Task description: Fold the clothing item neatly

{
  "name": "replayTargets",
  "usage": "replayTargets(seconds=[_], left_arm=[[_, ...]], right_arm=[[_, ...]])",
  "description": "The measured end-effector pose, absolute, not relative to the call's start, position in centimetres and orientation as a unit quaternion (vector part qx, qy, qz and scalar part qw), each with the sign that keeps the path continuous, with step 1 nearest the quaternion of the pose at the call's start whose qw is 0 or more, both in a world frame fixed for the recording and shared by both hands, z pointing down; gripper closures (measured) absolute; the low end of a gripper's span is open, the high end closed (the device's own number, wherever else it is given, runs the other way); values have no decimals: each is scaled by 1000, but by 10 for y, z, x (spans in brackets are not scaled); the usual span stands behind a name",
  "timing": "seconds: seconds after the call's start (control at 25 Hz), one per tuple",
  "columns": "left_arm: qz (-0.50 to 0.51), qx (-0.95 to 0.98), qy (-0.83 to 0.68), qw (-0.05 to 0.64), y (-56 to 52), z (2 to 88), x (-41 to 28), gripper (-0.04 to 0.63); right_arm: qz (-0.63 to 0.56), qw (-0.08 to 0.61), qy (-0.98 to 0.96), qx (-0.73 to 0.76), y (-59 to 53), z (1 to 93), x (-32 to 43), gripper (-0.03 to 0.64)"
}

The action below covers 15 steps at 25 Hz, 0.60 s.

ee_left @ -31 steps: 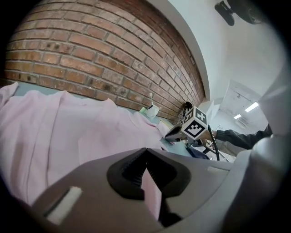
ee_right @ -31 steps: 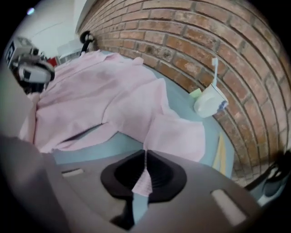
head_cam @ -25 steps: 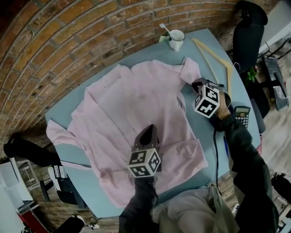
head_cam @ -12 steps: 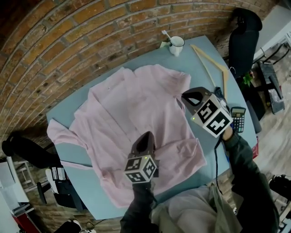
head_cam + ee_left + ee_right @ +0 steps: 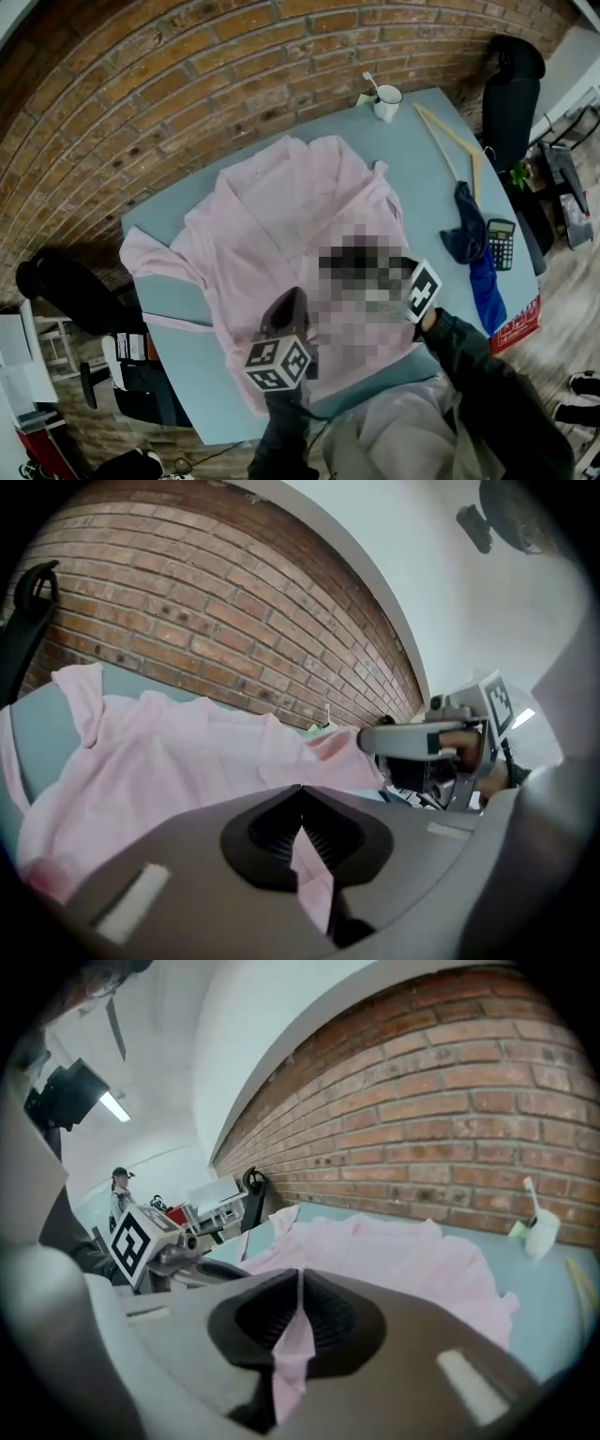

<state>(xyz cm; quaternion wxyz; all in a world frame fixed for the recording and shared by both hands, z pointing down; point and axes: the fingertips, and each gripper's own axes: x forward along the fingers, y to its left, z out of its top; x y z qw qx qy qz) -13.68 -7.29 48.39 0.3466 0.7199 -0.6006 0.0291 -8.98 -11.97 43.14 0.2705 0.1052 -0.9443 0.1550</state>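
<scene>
This looks like an office-style workroom, perhaps a lab. A pale blue bench (image 5: 427, 178) stands beside a bare red brick wall (image 5: 187, 56), under a white arched ceiling (image 5: 216, 1044) with a strip light (image 5: 114, 1105). A black office chair (image 5: 511, 84) stands at the bench's end. On the bench are a dark pocket calculator (image 5: 501, 244) and a white mug with a spoon (image 5: 387, 101). Farther back are cluttered white desks (image 5: 220, 1199) and a standing person (image 5: 119, 1194).

1. a white mug (image 5: 387, 101) with a spoon (image 5: 371, 82) in it stands at the far edge of the blue-grey table (image 5: 422, 197), near the brick wall (image 5: 187, 75).
2. a wooden hanger (image 5: 446, 129) lies just right of the mug.
3. a blue cloth (image 5: 466, 234) lies by the right edge, with a calculator (image 5: 501, 244) just beside it.
4. a black chair (image 5: 511, 94) stands beyond the table's right corner.
</scene>
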Motion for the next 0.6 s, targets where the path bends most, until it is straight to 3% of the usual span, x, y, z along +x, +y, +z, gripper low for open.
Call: replayTargets(seconds=[0.12, 0.24, 0.4, 0.6], left_arm=[[36, 715, -598, 359, -58, 489, -149, 580], [47, 714, -590, 374, -51, 496, -153, 470], [38, 688, -624, 369, -49, 499, -184, 442], [21, 609, -714, 345, -41, 496, -301, 443]], right_arm=[[196, 273, -935, 114, -104, 463, -97, 546], [236, 269, -924, 137, -94, 478, -84, 461], [258, 295, -909, 142, -69, 494, -61, 456], [283, 308, -901, 119, -32, 512, -67, 456]])
